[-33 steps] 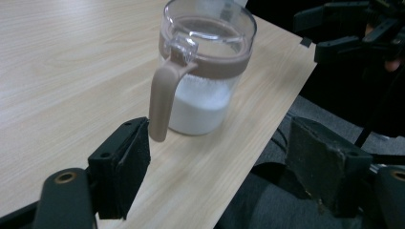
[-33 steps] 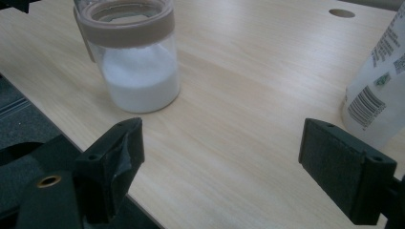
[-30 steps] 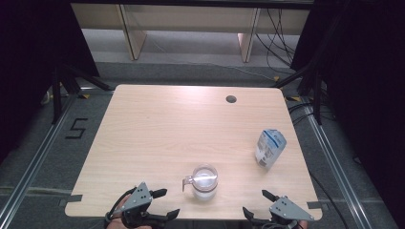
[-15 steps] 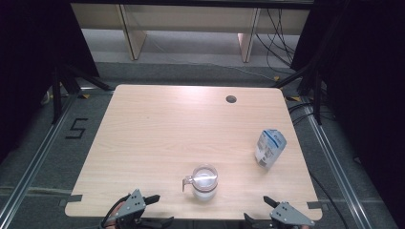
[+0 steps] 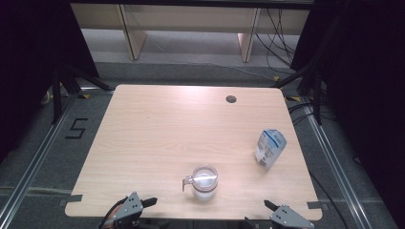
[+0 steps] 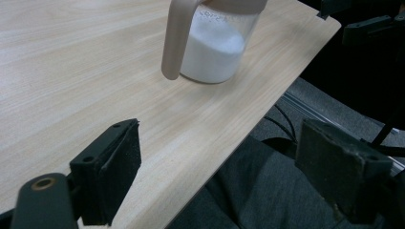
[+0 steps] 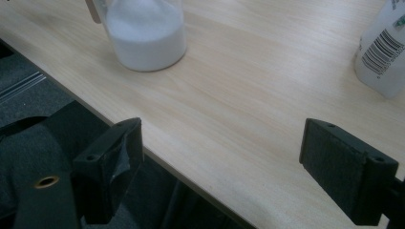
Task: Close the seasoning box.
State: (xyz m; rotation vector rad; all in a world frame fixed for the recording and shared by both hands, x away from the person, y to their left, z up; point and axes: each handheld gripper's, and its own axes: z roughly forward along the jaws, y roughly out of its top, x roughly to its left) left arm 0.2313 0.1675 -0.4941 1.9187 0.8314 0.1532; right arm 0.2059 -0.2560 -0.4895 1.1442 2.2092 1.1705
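Note:
A clear jug [image 5: 204, 182] with a beige handle and lid, part full of something white, stands near the table's front edge. Its handle points left. A white and blue carton [image 5: 270, 148] stands upright at the right. My left gripper [image 5: 143, 205] hovers at the front edge, left of the jug. Its jaws have just been opening, and it is open with nothing between them. In the left gripper view, the gripper [image 6: 224, 138] faces the jug [image 6: 215, 43]. My right gripper [image 5: 273, 210] sits at the front right, open and empty. In the right gripper view, the gripper [image 7: 224, 131] sees the jug [image 7: 145, 38] and the carton [image 7: 384, 52].
The light wooden table [image 5: 167, 129] has a dark cable hole [image 5: 231, 99] at the back right. Dark frame legs and cables surround it, and a "5" mark [image 5: 76, 129] is on the floor at the left. The person's dark trousers [image 6: 248, 191] show below the table edge.
Both grippers have drawn back a little towards the near edge of the table. The jug and the carton have not moved.

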